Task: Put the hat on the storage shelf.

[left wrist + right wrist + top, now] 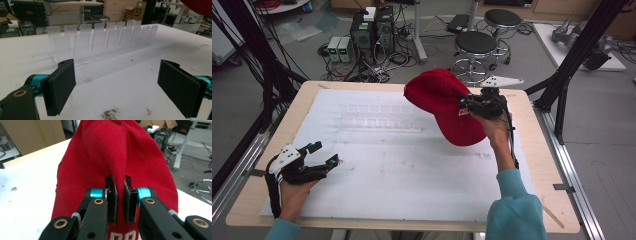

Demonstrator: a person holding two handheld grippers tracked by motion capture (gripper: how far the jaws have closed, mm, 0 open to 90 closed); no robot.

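Observation:
A red cap [443, 102] with white lettering hangs in the air over the back right of the white table sheet [387, 170]. My right gripper [468, 104] is shut on a pinched fold of the red cap [117, 157]; in the right gripper view the right gripper [121, 195] has its jaws clamped together on the fabric. My left gripper [326, 153] rests low at the front left of the table, open and holding nothing. In the left gripper view the left gripper [116, 87] has its pads [61, 86] wide apart, facing a clear plastic slotted rack [102, 42].
The clear slotted rack [377, 116] lies across the back middle of the sheet. The wooden table edge [532, 150] frames the sheet. Beyond the table stand black stools [475, 45], computer boxes [372, 27] with cables, and black frame posts [579, 50].

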